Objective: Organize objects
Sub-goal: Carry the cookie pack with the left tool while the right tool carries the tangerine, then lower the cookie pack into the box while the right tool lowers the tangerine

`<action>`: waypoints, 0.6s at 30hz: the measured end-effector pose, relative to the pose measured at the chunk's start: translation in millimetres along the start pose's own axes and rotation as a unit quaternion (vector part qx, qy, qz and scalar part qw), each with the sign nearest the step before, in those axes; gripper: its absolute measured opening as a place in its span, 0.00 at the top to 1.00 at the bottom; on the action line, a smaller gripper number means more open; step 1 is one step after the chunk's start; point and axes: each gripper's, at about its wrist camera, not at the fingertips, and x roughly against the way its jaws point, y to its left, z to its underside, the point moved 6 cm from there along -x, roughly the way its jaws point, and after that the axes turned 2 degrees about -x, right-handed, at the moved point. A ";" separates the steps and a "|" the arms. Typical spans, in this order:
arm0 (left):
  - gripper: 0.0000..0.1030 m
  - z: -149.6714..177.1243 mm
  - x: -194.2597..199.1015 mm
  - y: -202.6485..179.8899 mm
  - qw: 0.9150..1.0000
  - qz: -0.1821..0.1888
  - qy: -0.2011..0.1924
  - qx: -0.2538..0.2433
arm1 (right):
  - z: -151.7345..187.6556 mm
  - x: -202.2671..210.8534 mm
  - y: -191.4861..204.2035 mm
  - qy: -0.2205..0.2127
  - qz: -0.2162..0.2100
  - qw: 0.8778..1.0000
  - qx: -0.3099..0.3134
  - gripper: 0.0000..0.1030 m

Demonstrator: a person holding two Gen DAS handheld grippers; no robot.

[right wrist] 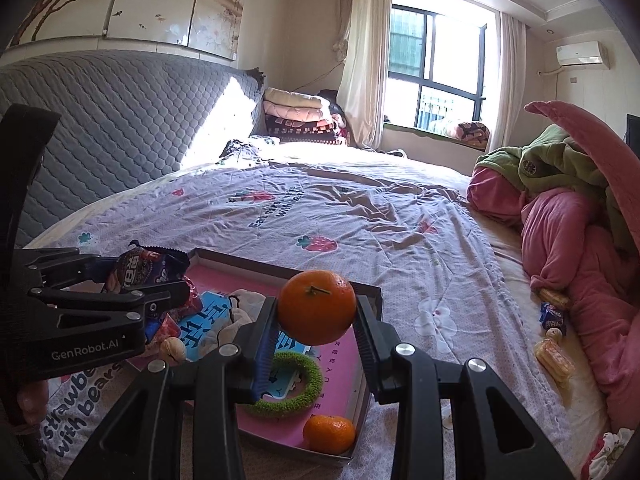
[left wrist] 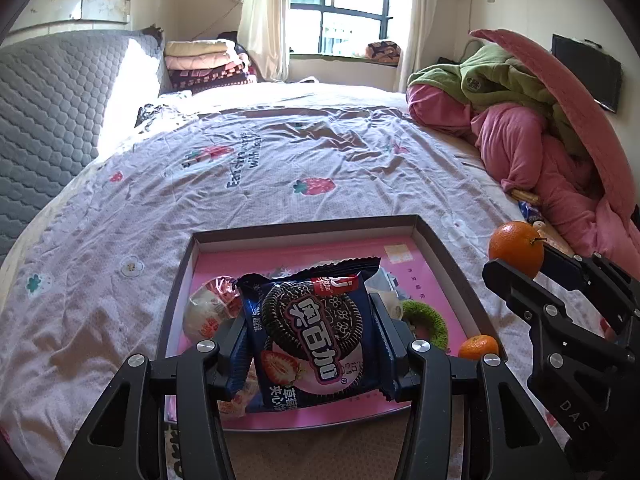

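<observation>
My left gripper [left wrist: 310, 344] is shut on a blue cookie packet [left wrist: 316, 332] and holds it above the pink-bottomed shallow box [left wrist: 444, 248] on the bed. My right gripper [right wrist: 316, 320] is shut on a mandarin [right wrist: 317, 307], held over the box's right side. The box [right wrist: 370, 292] holds a second mandarin [right wrist: 329, 434], a green ring [right wrist: 292, 384], a walnut [right wrist: 173, 350] and wrapped snacks [left wrist: 206, 312]. In the left wrist view the right gripper [left wrist: 520, 264] with its mandarin [left wrist: 515, 247] shows at the right. The left gripper [right wrist: 140, 280] with the packet [right wrist: 138, 270] shows at the left of the right wrist view.
The bedsheet [left wrist: 260, 168] with strawberry prints spreads beyond the box. A heap of pink and green blankets [right wrist: 568, 216] lies at the right, with loose snack packets [right wrist: 554, 356] beside it. A grey padded headboard [right wrist: 112, 136] runs along the left.
</observation>
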 end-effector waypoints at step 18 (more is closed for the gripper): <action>0.49 21.0 -30.7 1.0 1.000 -0.008 0.025 -0.002 | 25.3 -21.5 8.0 0.046 -0.008 0.999 0.002 0.64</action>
